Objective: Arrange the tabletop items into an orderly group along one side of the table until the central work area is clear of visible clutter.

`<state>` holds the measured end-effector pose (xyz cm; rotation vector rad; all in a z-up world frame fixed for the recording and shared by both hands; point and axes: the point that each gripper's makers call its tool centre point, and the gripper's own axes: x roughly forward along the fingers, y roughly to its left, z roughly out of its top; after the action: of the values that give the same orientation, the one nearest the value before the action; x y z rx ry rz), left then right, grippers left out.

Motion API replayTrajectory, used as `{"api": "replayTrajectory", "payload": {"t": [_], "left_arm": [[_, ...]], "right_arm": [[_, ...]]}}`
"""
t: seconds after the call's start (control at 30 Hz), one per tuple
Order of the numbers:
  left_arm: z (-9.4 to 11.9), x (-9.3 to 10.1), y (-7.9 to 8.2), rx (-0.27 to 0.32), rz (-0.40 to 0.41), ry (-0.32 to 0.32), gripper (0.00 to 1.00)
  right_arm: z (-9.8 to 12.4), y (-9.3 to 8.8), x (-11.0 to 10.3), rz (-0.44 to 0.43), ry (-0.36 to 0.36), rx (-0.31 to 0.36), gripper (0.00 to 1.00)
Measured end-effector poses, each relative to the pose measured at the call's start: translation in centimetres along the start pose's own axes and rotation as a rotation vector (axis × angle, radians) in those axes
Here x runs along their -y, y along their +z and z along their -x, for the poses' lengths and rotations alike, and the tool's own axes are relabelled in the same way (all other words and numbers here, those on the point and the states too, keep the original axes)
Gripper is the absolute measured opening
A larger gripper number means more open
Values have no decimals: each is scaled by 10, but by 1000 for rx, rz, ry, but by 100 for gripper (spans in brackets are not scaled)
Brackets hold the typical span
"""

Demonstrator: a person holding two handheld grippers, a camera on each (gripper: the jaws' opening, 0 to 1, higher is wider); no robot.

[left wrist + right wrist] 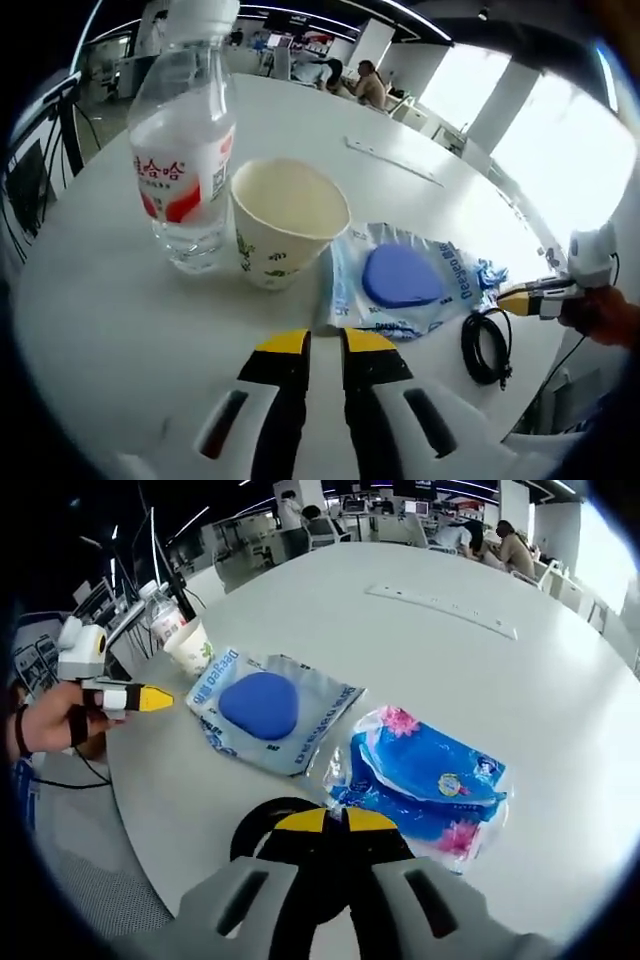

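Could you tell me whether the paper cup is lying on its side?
No, the paper cup stands upright with its mouth open upward, beside the water bottle.

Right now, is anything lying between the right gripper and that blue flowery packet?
Nothing visible. The right gripper, fingers together, hangs over a coiled black cable, and the blue flowery packet lies just beyond its tips on bare white table.

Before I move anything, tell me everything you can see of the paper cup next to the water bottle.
The paper cup stands upright and open on the white table, looking empty, its inside cream. Its outer wall is pale with a green printed pattern. It sits right against the clear water bottle on one side, and the clear packet with the blue pad lies close by on the other. Neither pair of tongs touches it.
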<state>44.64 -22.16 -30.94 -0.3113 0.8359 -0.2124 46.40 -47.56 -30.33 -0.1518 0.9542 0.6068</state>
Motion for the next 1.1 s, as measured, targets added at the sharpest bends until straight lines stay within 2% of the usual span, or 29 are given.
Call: {"api": "replayTrajectory", "payload": {"t": [0.17,0.27,0.47,0.57,0.77,1.03,1.1], "left_arm": [[5,1,-4,-5,-37,-8,11],[10,3,-5,-6,-48,-11,11],[17,3,-8,-10,-96,-15,13],[22,4,-9,-10,-118,-17,14],[30,5,-9,-11,-154,-25,16],[41,3,-11,-9,-162,-23,16],[44,3,-11,-6,-163,-21,16]], "right_arm": [[14,-1,17,-25,-44,28,2],[25,1,36,-53,-98,73,2],[40,-5,70,-87,-196,86,6],[45,-8,81,-100,-221,88,7],[43,-16,96,-99,-245,54,12],[30,-25,105,-134,-243,12,9],[26,-24,105,-151,-236,18,9]]}}
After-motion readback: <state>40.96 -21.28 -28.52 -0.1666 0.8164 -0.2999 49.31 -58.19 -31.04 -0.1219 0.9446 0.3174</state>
